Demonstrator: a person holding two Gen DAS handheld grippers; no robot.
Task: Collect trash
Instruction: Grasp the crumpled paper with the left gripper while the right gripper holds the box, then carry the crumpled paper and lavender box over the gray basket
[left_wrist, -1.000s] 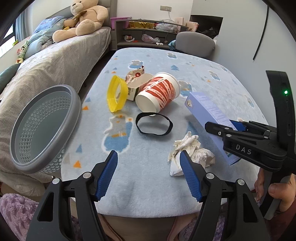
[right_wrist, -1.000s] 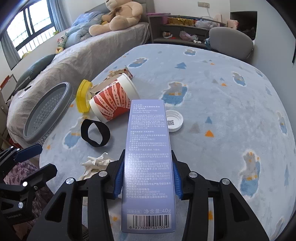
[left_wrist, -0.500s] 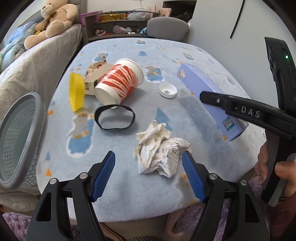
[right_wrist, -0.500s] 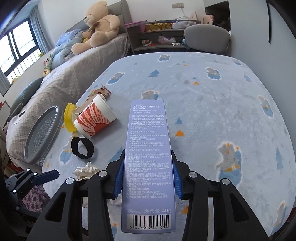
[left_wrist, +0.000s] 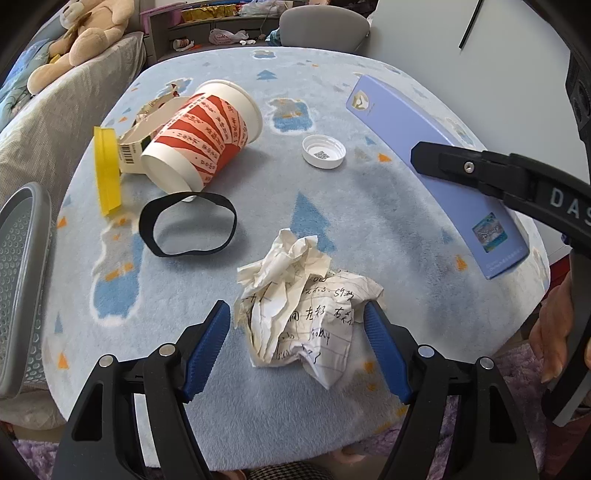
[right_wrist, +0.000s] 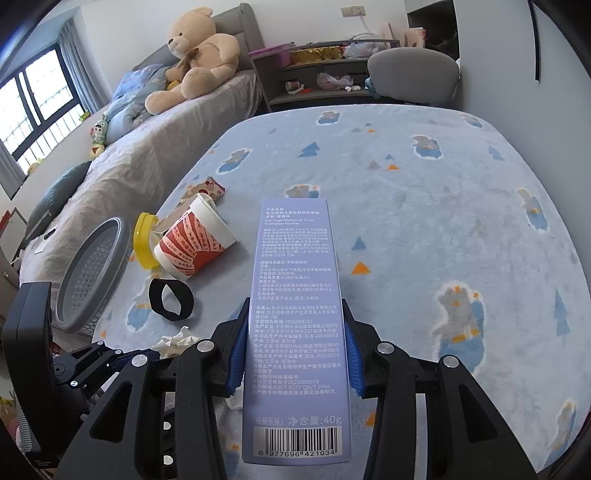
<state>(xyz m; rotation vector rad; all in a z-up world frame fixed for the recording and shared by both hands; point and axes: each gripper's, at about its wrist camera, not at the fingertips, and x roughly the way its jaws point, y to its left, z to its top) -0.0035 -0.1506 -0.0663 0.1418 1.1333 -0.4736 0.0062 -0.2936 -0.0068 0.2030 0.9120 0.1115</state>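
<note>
Your left tool (left_wrist: 297, 326) is spread wide, and the crumpled paper (left_wrist: 303, 299) lies right in its gap on the tabletop (left_wrist: 369, 229): the blue pads flank the wad at 9 and 3 o'clock, and neither looks to be touching it yet. That is the relation your next move likely turns on. The wad's longer run points from 11 toward 5 o'clock, roughly along the tool's own line, so squeezing across its narrow width should catch it. It is loose, springy paper, so expect it to compress before it holds.

Your right tool (right_wrist: 293, 350) is clenched on the purple toothpaste box (right_wrist: 295, 314), gripped across its width near the barcode end, with the long axis running straight out to 12 o'clock and the box lifted above the tabletop.

The grey basket (left_wrist: 22, 280) sits off the tabletop's edge at 9 o'clock from the left tool, so your left hand is the nearer one to it; the box has to cross over the rest of the litter to get there.

Still lying out: the red-and-white paper cup (left_wrist: 207, 136) on its side at 11 o'clock, the yellow ring (left_wrist: 107, 170) beside it, the black band (left_wrist: 186, 227) just in front, and the white bottle cap (left_wrist: 324, 151) at 12 o'clock.
</note>
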